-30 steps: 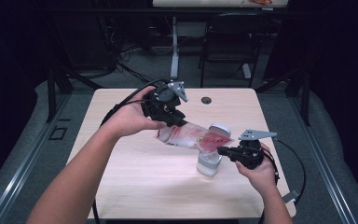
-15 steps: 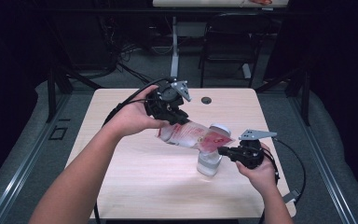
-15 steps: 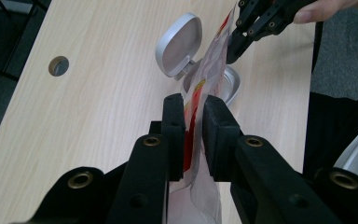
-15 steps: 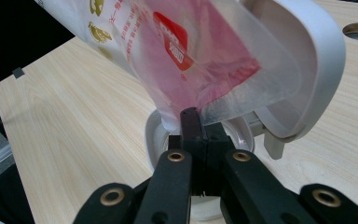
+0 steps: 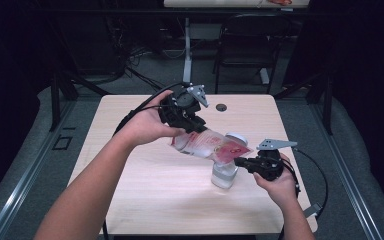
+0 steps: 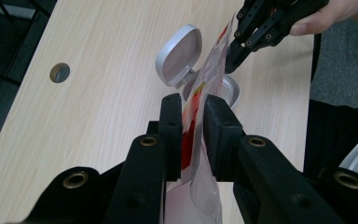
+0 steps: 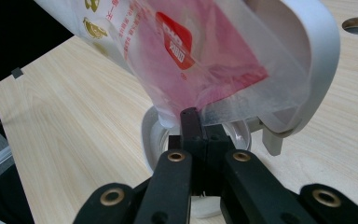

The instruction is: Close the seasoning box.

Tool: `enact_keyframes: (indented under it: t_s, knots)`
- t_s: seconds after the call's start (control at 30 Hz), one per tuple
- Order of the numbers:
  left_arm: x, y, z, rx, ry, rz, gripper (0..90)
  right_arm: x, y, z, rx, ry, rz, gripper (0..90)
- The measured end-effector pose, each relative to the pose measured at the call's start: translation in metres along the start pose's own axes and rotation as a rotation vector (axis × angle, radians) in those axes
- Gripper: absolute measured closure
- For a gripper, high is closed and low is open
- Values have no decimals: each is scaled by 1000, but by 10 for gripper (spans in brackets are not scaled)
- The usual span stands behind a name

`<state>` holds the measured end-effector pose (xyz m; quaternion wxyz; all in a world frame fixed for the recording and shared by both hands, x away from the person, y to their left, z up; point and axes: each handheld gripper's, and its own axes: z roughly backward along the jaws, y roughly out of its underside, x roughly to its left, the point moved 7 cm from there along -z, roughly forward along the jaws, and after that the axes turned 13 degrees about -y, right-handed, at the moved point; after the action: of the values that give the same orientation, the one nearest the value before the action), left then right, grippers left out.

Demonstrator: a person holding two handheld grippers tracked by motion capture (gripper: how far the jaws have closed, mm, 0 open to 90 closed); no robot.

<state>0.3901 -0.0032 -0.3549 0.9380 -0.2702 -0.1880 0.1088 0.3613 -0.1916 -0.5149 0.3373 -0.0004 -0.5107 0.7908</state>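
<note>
On the pouch I can make out a red patch with white characters and gold printing on the white upper part, but none of it is sharp enough for me to read; the rest of the film is clear with a pink-red tint. My left gripper has its jaws clenched on the pouch's upper body, holding it tilted over the counter. My right gripper has its jaws pinched tight on the pouch's lower edge, just above the mouth of the white container. That container stands upright on the counter's right half, its hinged lid flipped open and standing behind the opening. In the high view the pouch runs slanting down from the left gripper to the right gripper, its low end over the container. A round cable hole sits near the counter's far edge. Compared with a second ago, my left hand has shifted slightly, carrying the gripper a touch higher; the right gripper and the container have stayed where they were.
</note>
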Motion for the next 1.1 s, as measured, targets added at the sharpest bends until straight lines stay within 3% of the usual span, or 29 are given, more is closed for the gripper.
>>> enact_keyframes:
  t_s: [0.33, 1.1]
  knots:
    - [1, 3, 0, 0, 0, 17, 761, 0, 0, 0, -1, -5, 0, 900]
    - [2, 3, 0, -3, 3, 13, 777, 1, -1, 0, -5, -1, -3, 900]
